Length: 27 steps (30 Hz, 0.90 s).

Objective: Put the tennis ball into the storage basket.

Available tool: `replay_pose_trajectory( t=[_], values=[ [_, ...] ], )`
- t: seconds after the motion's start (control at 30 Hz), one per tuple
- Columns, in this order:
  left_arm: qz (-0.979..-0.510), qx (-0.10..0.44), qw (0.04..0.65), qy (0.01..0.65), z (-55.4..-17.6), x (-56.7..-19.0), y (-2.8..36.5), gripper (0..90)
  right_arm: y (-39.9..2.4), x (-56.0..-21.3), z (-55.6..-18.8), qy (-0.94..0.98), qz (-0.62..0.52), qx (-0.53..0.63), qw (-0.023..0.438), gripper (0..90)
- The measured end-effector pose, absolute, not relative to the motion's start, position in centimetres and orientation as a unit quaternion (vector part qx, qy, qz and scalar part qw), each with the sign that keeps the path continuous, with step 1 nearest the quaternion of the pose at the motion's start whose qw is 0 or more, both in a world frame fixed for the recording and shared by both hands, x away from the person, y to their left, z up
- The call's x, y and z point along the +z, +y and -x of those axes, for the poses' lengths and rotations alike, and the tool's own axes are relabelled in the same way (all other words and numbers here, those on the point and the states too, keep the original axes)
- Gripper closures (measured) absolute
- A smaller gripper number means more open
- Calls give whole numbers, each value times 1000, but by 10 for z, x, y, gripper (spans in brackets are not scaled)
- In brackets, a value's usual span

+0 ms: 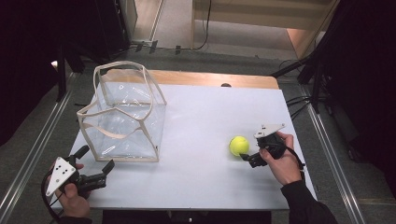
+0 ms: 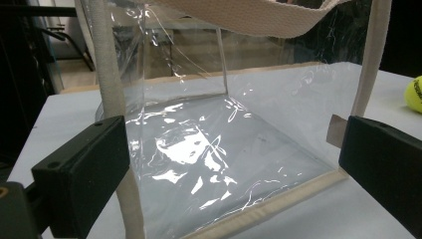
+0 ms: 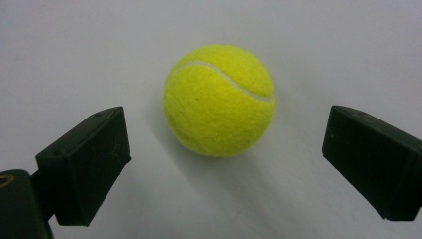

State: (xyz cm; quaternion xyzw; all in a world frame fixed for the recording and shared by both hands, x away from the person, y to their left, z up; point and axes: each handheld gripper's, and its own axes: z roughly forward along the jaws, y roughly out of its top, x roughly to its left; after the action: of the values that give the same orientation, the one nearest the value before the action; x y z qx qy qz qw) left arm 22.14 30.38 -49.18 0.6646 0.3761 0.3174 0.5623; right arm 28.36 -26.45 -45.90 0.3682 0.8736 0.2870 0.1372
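Observation:
A yellow tennis ball (image 1: 239, 145) (image 3: 219, 99) rests on the white table (image 1: 201, 116) at the right. My right gripper (image 1: 252, 149) (image 3: 226, 144) is just to the ball's right, open, its jaws wide to either side of the ball and not touching it. A clear plastic bag (image 1: 126, 116) (image 2: 209, 149) with beige straps and edging stands upright and open-topped at the left. At the table's front left corner my left gripper (image 1: 97, 158) (image 2: 234, 149) is open and faces the bag's near wall without gripping it. The ball (image 2: 414, 93) peeks in at the right edge of the left gripper view.
The table's wooden far edge (image 1: 210, 78) lies beyond the white top. Dark stands and cables (image 1: 303, 74) crowd the floor at the back right, and metal rails (image 1: 28, 158) run along both sides of the table.

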Motion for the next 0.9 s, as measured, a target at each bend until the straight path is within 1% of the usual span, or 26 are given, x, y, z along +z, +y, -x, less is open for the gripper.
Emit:
replay_pose_trajectory(
  t=[0.63, 0.67, 0.9],
  values=[
    [-662, 317, 563, 380, -221, -492, 305, 0, -252, -465, -303, 889, -367, 251, 111, 54],
    [-662, 316, 563, 379, -221, -492, 305, 0, -252, -467, -305, 890, -368, 249, 106, 69],
    [-662, 316, 563, 381, -221, -492, 305, 0, -248, -471, -309, 892, -371, 241, 92, 77]
  ],
)
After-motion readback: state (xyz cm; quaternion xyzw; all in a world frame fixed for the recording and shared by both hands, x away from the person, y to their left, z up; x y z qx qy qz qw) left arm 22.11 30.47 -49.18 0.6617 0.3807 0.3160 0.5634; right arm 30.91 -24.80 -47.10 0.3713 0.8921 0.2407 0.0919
